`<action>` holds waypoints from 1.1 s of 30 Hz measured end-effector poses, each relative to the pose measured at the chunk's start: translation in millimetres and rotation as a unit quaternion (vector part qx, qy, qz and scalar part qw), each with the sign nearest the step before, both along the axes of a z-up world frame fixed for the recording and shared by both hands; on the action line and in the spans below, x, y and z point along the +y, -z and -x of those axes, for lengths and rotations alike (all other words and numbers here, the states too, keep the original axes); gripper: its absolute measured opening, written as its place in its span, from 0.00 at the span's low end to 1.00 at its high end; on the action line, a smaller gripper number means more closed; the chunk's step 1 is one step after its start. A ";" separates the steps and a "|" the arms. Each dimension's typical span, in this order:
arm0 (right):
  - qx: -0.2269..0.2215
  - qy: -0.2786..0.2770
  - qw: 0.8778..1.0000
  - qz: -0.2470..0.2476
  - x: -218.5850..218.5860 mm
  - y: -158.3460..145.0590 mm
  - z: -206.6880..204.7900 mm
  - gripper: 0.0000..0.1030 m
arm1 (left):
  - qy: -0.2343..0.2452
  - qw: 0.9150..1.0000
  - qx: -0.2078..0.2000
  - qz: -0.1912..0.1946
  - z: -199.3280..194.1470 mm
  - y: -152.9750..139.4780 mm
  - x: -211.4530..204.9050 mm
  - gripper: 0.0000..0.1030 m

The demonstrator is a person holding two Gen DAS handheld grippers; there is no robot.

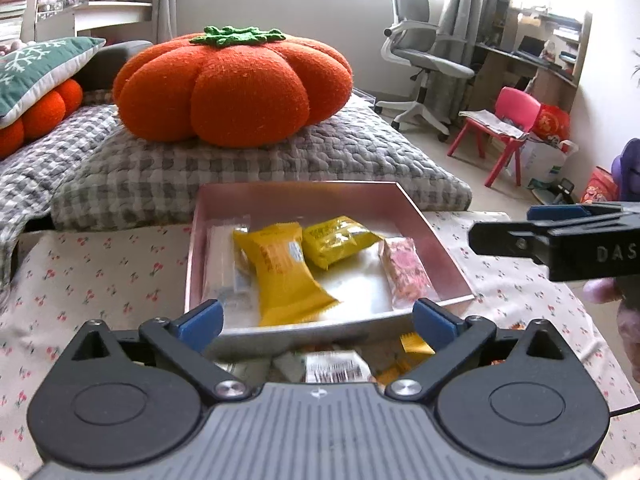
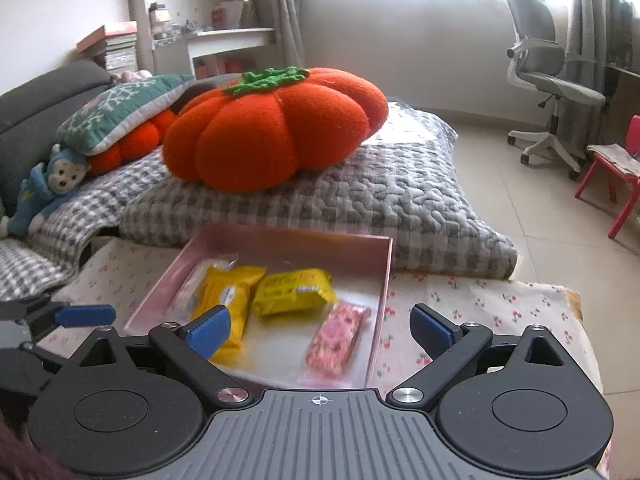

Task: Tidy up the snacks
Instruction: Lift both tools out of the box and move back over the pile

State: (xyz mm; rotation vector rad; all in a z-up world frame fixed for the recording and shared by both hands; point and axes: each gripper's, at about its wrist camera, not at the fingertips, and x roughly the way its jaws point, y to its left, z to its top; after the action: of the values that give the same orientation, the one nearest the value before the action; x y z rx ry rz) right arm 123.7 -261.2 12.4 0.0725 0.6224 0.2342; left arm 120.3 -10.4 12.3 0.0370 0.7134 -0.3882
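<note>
A shallow pink box (image 1: 440, 236) stands on a cherry-print cloth (image 1: 100, 276). Inside lie a long yellow packet (image 1: 280, 268), a squarer yellow packet (image 1: 336, 240), a pink patterned packet (image 1: 406, 276) and a clear white packet (image 1: 222, 260). My left gripper (image 1: 318, 320) hangs open over the box's near rim, nothing between its blue pads. Beneath it, outside the box, lie loose snacks: a white barcoded packet (image 1: 336, 366) and an orange one (image 1: 416, 344). My right gripper (image 2: 320, 330) is open above the box's near right corner (image 2: 372, 364), holding nothing. It also shows side-on as the right gripper (image 1: 516, 226).
Just behind the box lies a grey quilted cushion (image 1: 320, 152) with a big orange pumpkin pillow (image 1: 236, 84) on top. More pillows and a blue plush monkey (image 2: 52, 184) sit at the left. An office chair (image 1: 424, 52) and a red child's chair (image 1: 504, 128) stand on the floor to the right.
</note>
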 end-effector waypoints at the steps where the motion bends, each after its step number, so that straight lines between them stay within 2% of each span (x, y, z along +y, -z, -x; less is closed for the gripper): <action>1: 0.000 -0.002 1.000 -0.001 -0.4 0.0 4.8 0.98 | -0.002 1.000 0.001 0.000 2.5 -0.7 2.2 1.00; 10: 0.012 -0.013 1.000 -0.012 -8.2 8.6 49.1 0.98 | -0.021 0.999 0.006 -0.040 27.7 -1.5 17.5 1.00; 14: 0.021 -0.013 1.000 -0.010 -10.7 17.4 65.8 0.99 | -0.036 0.999 0.012 -0.039 37.0 1.6 28.7 1.00; 17: 0.019 -0.017 1.000 -0.015 -11.8 25.3 77.6 0.99 | -0.048 0.998 0.013 -0.040 44.0 7.3 36.8 1.00; 20: 0.013 -0.007 1.000 -0.022 -12.8 37.0 88.9 0.99 | -0.054 0.997 -0.005 -0.048 50.7 13.4 44.2 1.00; 24: 0.012 -0.004 0.999 -0.030 -9.2 51.2 97.5 0.99 | -0.042 0.996 -0.020 -0.072 56.5 26.1 54.9 1.00; 30: 0.010 -0.019 0.999 -0.029 -10.3 68.8 113.6 0.99 | -0.024 0.995 -0.022 -0.095 58.3 44.3 72.7 1.00; 33: 0.010 -0.020 1.000 -0.019 -11.6 78.6 120.6 0.99 | -0.044 0.994 -0.016 -0.097 56.7 53.3 81.5 1.00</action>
State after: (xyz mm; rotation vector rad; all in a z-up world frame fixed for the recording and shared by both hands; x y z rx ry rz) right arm 3.1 -272.8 -66.2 0.0992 0.6401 0.2847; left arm 63.6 71.1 -40.9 0.1942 0.7175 -0.2328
